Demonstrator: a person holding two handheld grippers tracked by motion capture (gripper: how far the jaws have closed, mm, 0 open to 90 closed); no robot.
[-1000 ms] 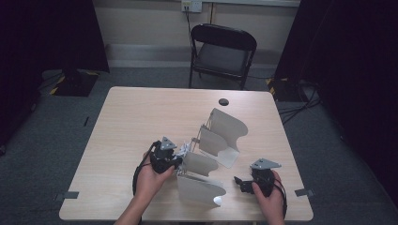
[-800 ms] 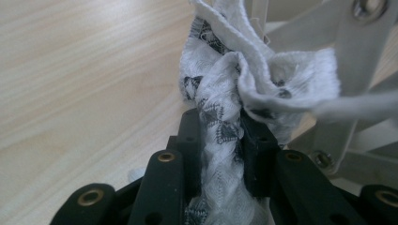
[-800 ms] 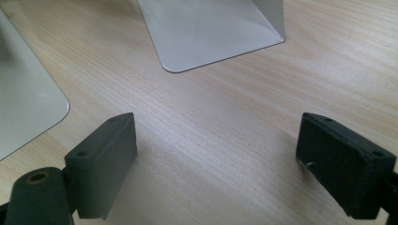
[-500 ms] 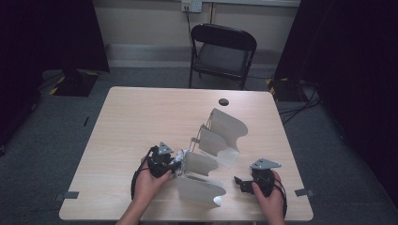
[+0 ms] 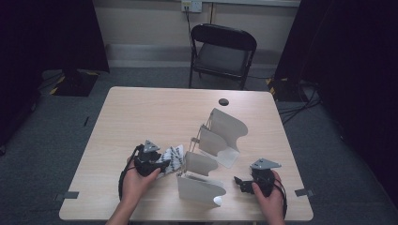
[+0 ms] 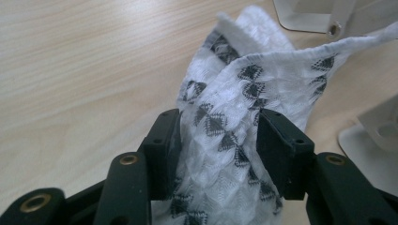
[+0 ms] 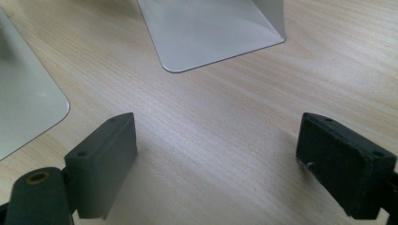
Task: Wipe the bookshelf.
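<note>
A white cloth (image 5: 172, 156) with a black diamond pattern lies bunched on the table, just left of a grey metal divider rack (image 5: 220, 136). My left gripper (image 5: 162, 163) points at it from the left. In the left gripper view the cloth (image 6: 234, 93) runs between the two black fingers (image 6: 162, 145) of this gripper (image 6: 218, 126). The jaws have just been opening and stand apart around the loose bunch, not pinching it. My right gripper (image 5: 238, 182) rests open near the table's front right, and the right gripper view shows bare wood between the jaws of this gripper (image 7: 216, 140).
The wooden table (image 5: 155, 112) carries the rack's curved plates; two plate bases (image 7: 211, 33) lie just ahead of the right gripper. A small black disc (image 5: 223, 101) sits at the far edge. A black folding chair (image 5: 223, 51) stands behind the table.
The left hand has drawn left and toward the person, away from the rack, bringing the cloth along. Its jaws have parted. The right hand has stayed put.
</note>
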